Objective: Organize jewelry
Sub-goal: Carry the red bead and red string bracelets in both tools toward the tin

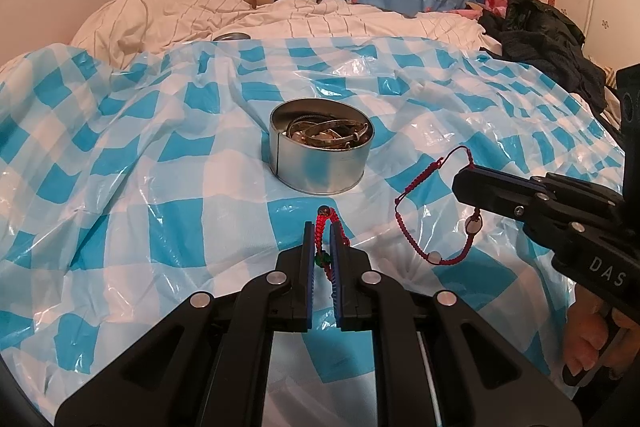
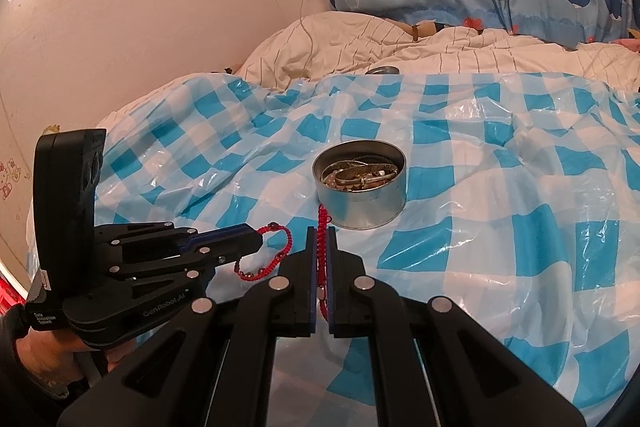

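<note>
Warm, fairly dim indoor light tints both views pinkish. Soft white glare streaks the crinkled checked plastic sheet (image 1: 160, 163). Fisheye bending and black vignetting mark the edges; focus stays sharp.

The pieces heaped in the round tin (image 1: 320, 163) are too tangled to tell apart. Each red cord bracelet (image 1: 434, 223) partly vanishes between blue pads (image 1: 307, 267). The holder's hand (image 1: 592, 343) is cut off by the picture's edge.

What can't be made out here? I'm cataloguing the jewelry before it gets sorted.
- Tin: pieces lie tangled and too small to count, in both views.
- Left red bracelet: middle hidden between the left tongs.
- Right red bracelet: its top is pinched inside the right tongs.
</note>
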A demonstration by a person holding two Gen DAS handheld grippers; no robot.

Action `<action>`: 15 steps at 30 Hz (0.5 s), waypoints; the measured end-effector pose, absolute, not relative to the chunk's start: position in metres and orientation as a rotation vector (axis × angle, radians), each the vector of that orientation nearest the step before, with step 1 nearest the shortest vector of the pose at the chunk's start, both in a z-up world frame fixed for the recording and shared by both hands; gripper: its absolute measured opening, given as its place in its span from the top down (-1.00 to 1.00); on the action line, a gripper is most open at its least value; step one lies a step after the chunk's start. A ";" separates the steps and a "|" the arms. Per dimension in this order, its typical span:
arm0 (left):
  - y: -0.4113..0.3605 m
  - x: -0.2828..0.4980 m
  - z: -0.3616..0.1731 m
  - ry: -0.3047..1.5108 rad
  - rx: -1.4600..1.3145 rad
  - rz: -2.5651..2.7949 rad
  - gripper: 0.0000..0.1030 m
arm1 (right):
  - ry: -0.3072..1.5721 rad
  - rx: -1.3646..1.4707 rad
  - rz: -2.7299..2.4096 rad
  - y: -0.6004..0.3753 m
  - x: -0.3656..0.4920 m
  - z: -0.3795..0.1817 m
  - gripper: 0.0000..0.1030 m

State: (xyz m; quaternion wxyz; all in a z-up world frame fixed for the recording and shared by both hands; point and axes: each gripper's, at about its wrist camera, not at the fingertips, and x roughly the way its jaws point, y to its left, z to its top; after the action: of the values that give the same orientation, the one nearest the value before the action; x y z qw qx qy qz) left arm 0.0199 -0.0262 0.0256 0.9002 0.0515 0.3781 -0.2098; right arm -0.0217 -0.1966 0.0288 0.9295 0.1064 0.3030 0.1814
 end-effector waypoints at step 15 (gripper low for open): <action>-0.031 0.038 0.044 0.714 0.022 -0.449 0.87 | 0.556 0.260 0.343 -0.211 -0.014 0.038 0.91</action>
State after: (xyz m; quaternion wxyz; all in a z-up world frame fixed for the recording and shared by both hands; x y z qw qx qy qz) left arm 0.0380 -0.0306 0.0436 0.9124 0.0105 0.3464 -0.2178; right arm -0.0144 -0.2112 0.0384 0.9389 0.1271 0.2721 0.1681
